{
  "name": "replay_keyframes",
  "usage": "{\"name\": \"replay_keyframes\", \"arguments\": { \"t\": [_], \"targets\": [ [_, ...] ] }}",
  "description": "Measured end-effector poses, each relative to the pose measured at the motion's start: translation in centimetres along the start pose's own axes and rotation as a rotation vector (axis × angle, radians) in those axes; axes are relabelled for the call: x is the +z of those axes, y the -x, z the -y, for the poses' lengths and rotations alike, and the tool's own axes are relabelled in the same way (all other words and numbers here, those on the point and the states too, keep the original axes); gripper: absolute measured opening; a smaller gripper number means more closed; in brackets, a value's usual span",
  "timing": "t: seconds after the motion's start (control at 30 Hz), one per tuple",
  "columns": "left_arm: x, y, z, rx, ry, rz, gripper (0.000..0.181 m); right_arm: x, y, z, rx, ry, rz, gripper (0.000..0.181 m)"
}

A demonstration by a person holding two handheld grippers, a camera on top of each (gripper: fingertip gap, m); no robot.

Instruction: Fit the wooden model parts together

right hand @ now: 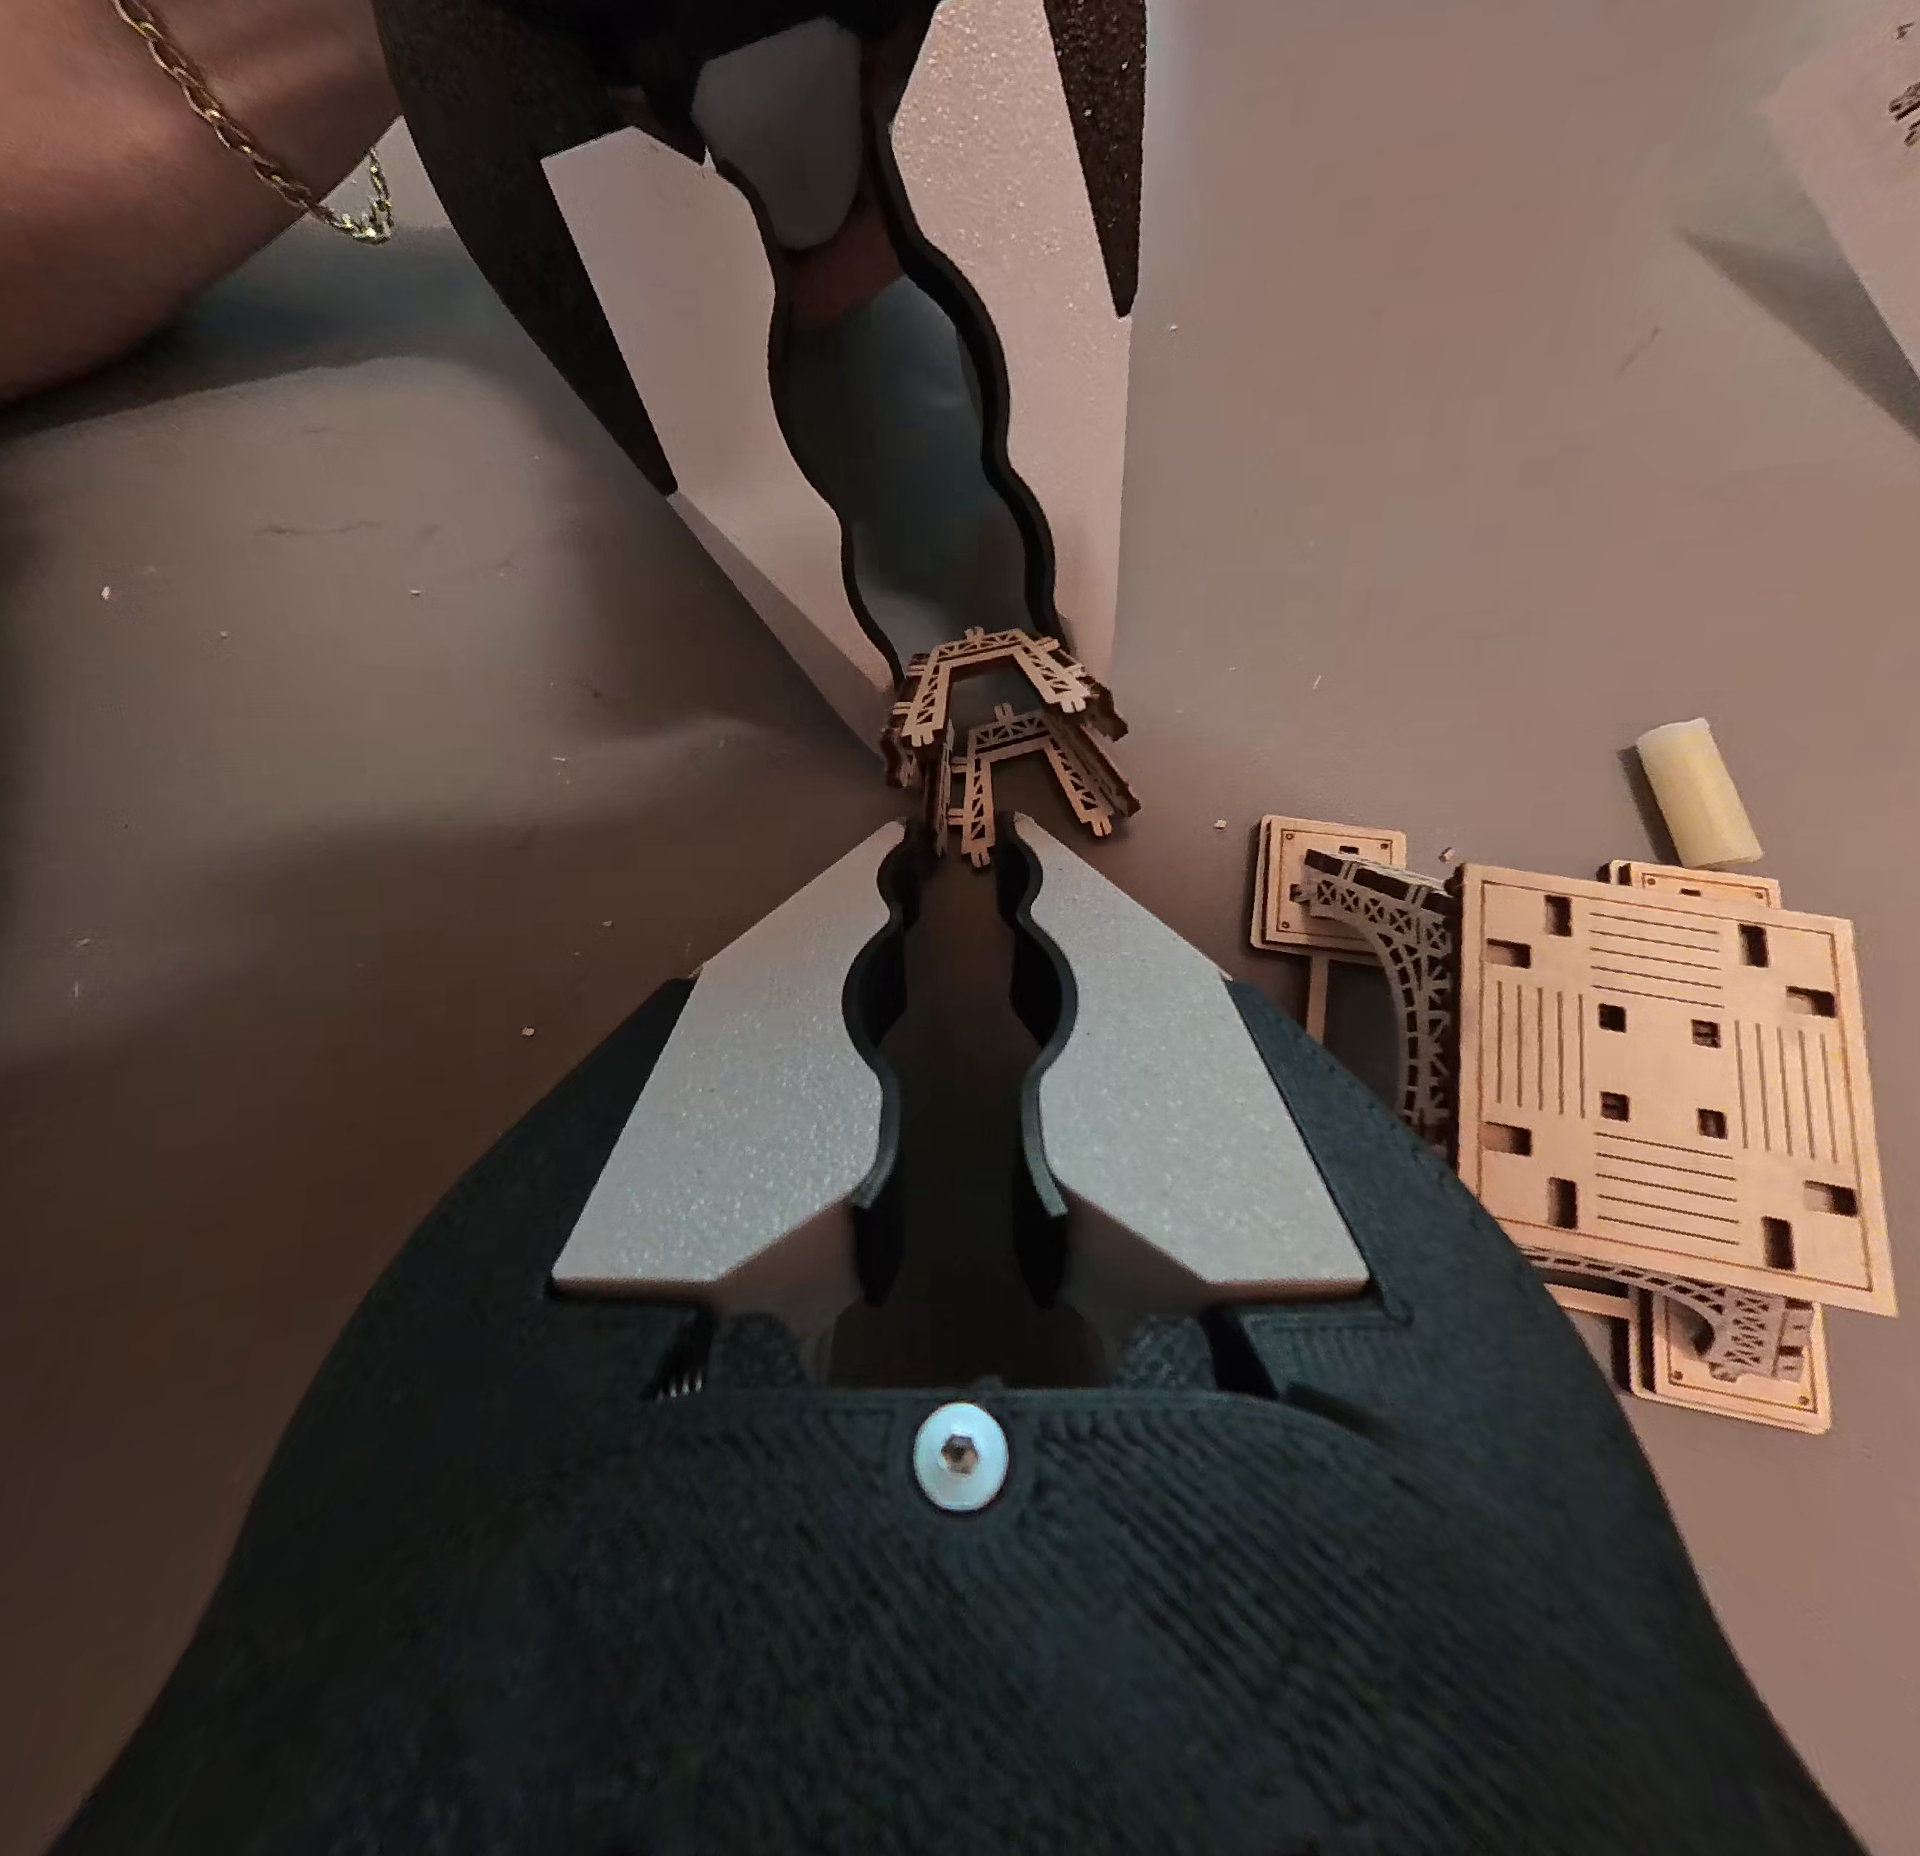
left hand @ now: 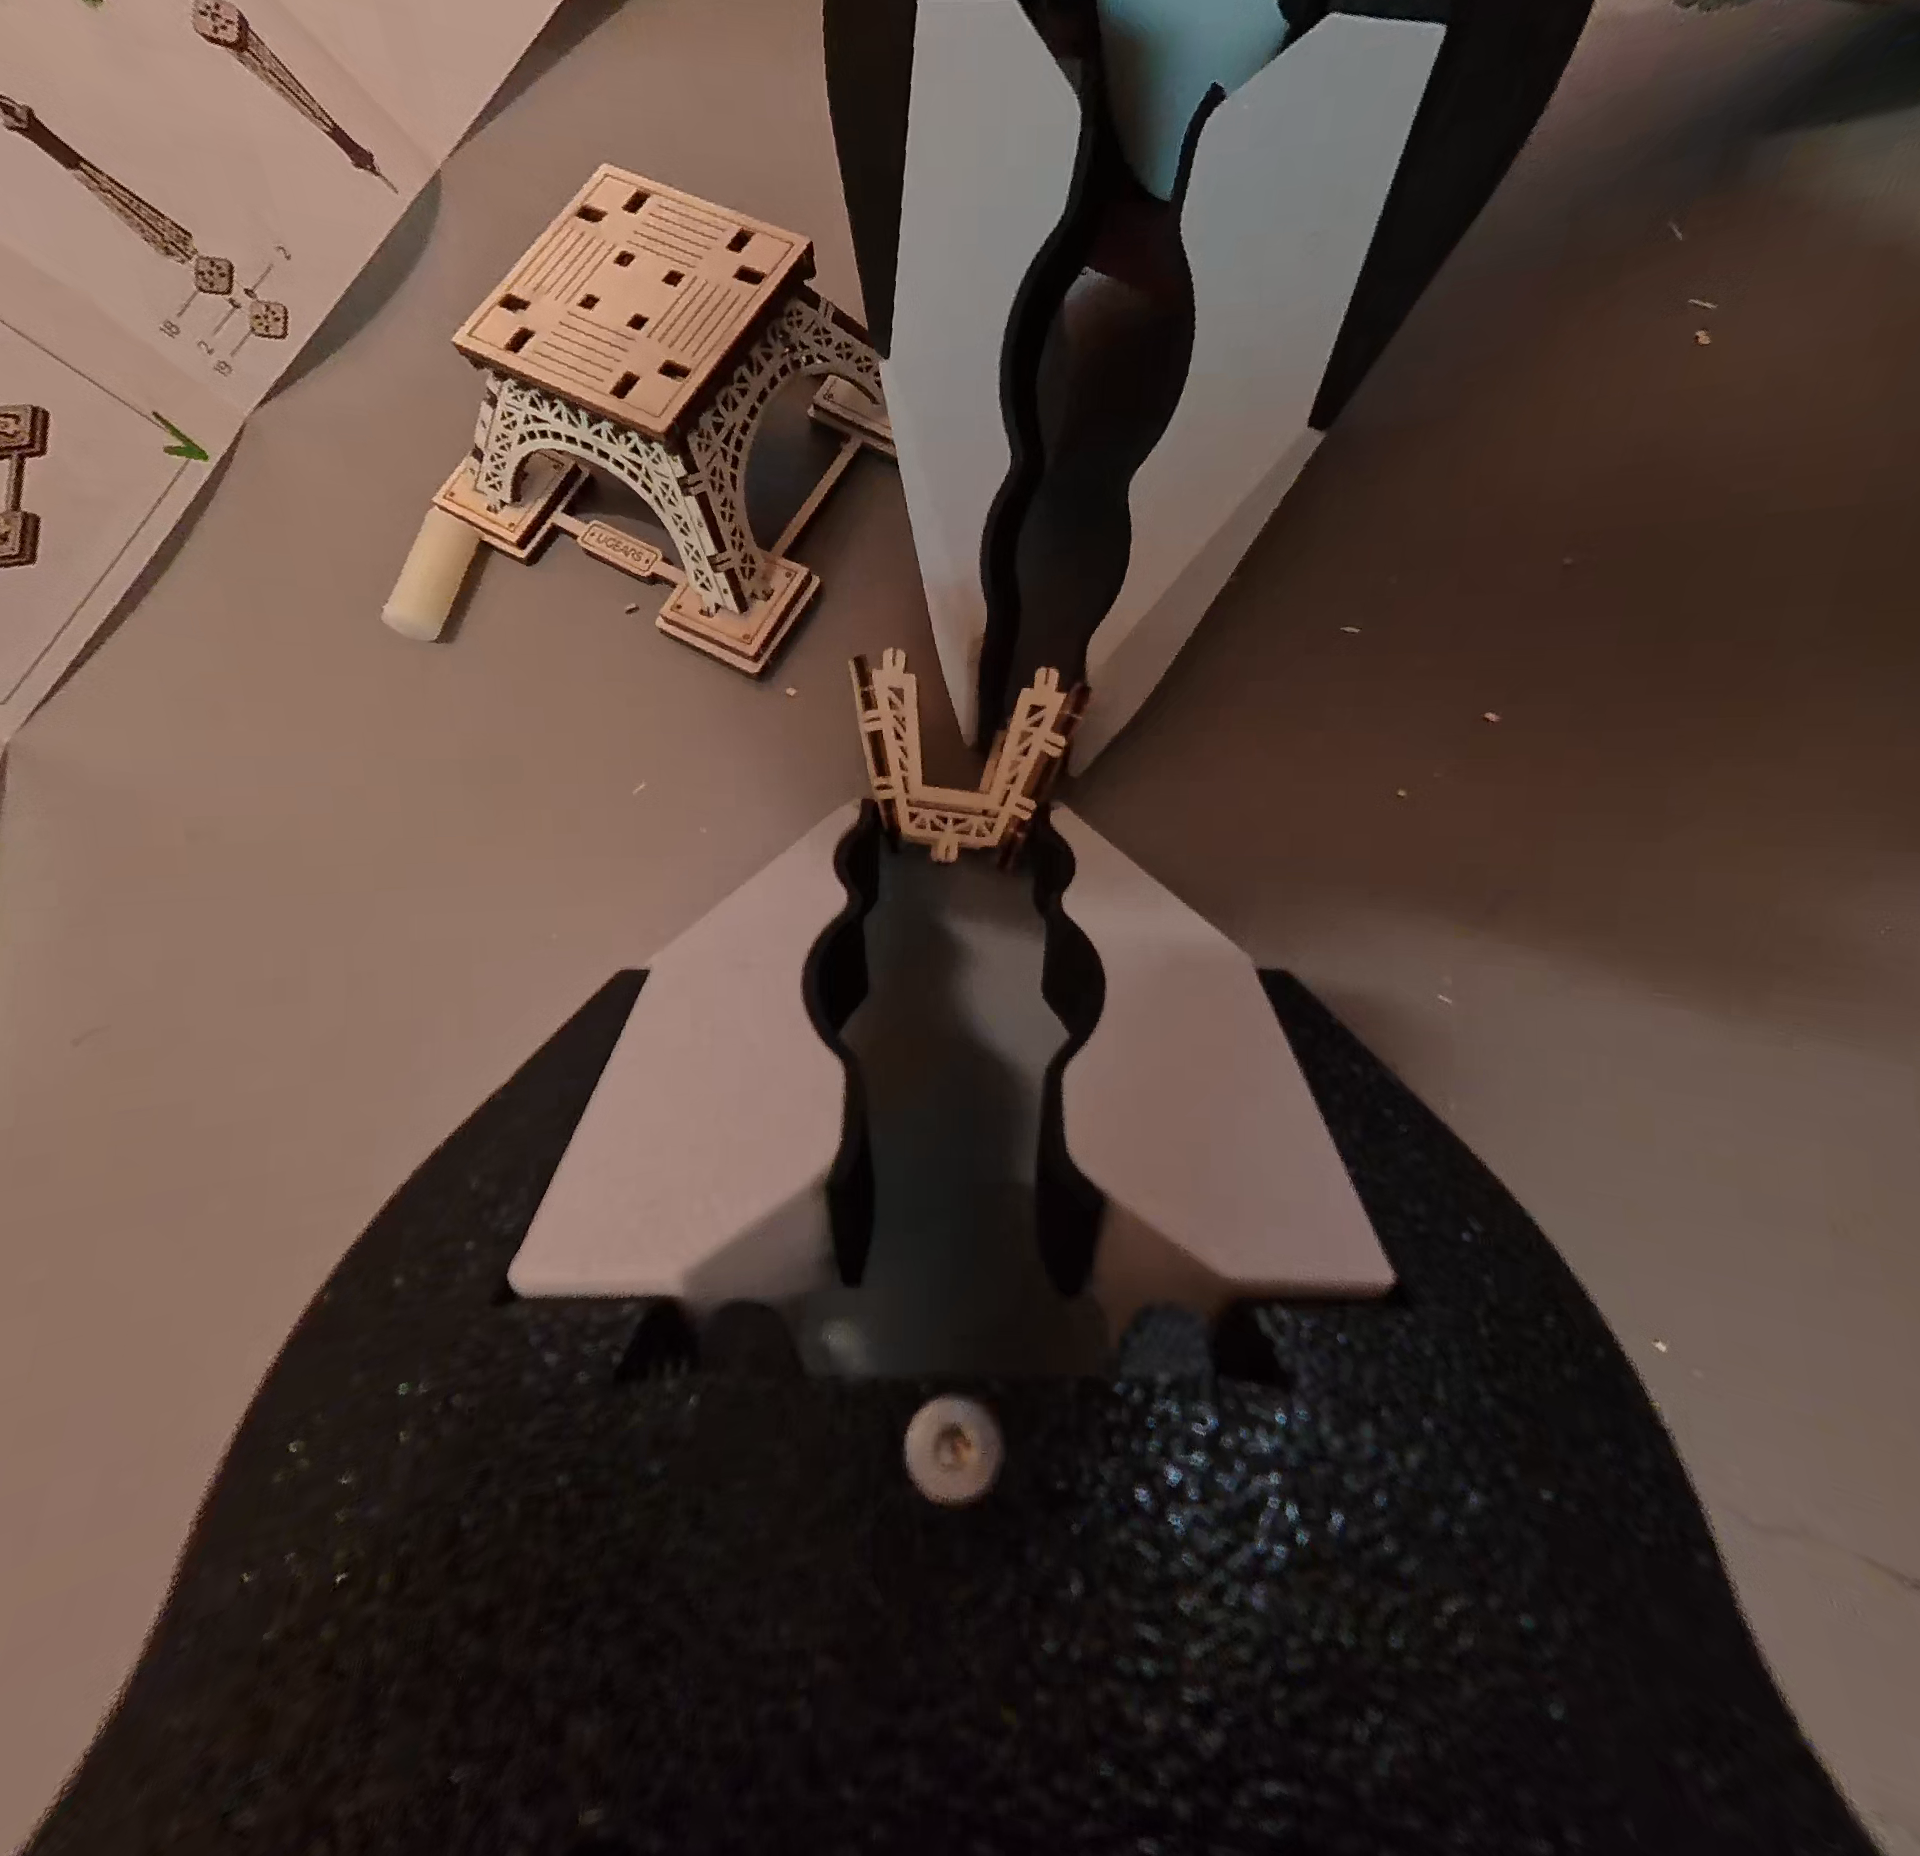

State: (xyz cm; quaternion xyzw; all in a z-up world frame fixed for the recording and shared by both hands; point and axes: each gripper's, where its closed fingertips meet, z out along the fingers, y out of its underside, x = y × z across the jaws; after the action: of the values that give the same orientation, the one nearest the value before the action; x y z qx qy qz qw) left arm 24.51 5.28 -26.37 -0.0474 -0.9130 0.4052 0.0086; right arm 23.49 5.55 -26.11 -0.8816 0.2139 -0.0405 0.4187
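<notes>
While the two claws meet tip to tip above the grey bench, we see our left claw clamped on a small U-shaped lattice piece. Our right claw pinches a second lattice piece that touches the first. Resting on the bench well left of the claws in the left wrist view, the wooden tower base stands upright beside a pale wax stick, with instruction sheets farther left.
</notes>
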Motion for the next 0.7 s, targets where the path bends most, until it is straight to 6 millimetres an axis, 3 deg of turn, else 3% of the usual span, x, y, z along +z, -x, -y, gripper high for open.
{"name": "replay_keyframes", "arguments": {
  "t": [0.3,0.47,0.7],
  "targets": [
    [-0.13,-0.23,-0.10,-0.001,0.000,-0.008,0.024,0.09,0.08,0.06,-0.037,0.002,-0.039,0.012],
    [-0.16,-0.32,-0.14,0.005,0.000,-0.011,0.022,-0.32,-0.43,-0.13,0.017,-0.008,-0.086,0.026],
    [-0.15,-0.34,-0.14,0.006,0.001,-0.011,0.022,-0.64,-0.07,-0.39,0.124,-0.022,-0.065,0.013]
  ]
}}
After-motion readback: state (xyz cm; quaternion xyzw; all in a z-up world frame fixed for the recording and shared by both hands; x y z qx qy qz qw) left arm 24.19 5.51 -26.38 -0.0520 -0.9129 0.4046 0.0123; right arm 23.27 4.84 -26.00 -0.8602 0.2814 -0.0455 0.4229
